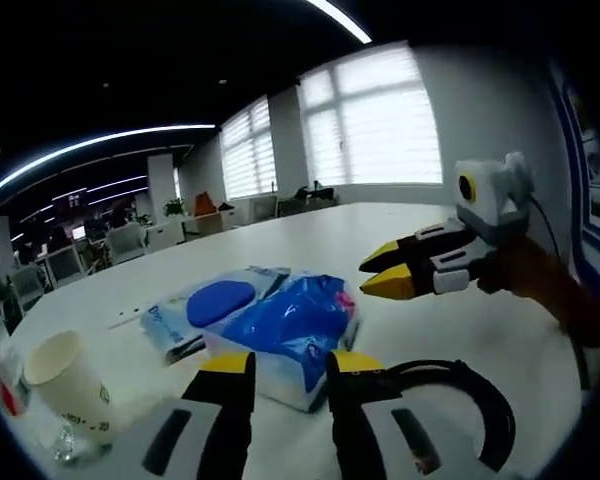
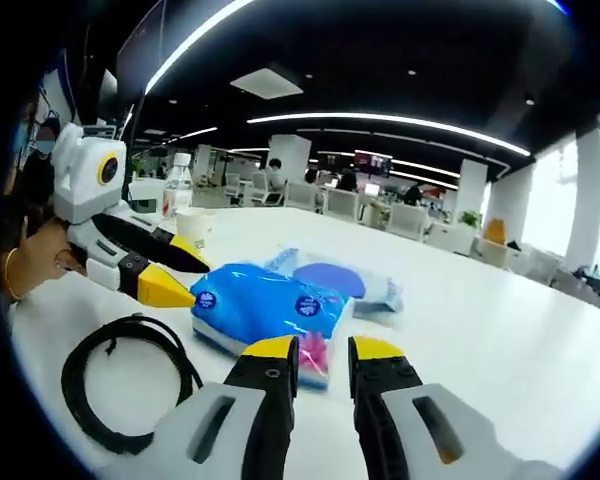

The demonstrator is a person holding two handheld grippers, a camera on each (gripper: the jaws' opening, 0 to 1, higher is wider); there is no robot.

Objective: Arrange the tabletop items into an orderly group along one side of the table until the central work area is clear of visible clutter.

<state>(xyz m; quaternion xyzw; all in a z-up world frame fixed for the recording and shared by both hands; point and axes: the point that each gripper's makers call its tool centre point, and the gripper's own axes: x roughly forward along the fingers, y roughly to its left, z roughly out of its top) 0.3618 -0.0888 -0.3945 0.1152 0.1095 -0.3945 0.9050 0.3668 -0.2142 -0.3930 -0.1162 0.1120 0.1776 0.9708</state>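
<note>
Mid-surface [image 1: 420, 300], lay blue tissue pack [image 1: 290, 335] just ahead of both narrow-gapped, empty tools, left tool [image 1: 290, 365] and right tool [image 2: 323, 350], long axis crosswise, black cable [image 2: 120, 380] beside.

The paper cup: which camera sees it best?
The left gripper view: the paper cup sits near, low at its left, whole. In the right gripper view the cup is small, far off behind the other claw.

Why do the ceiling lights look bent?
The fisheye lens curves them: in the left gripper view the ceiling light arcs, and in the right gripper view the light strip bows; the windows glare white, and the tissue pack stays sharp.
</note>
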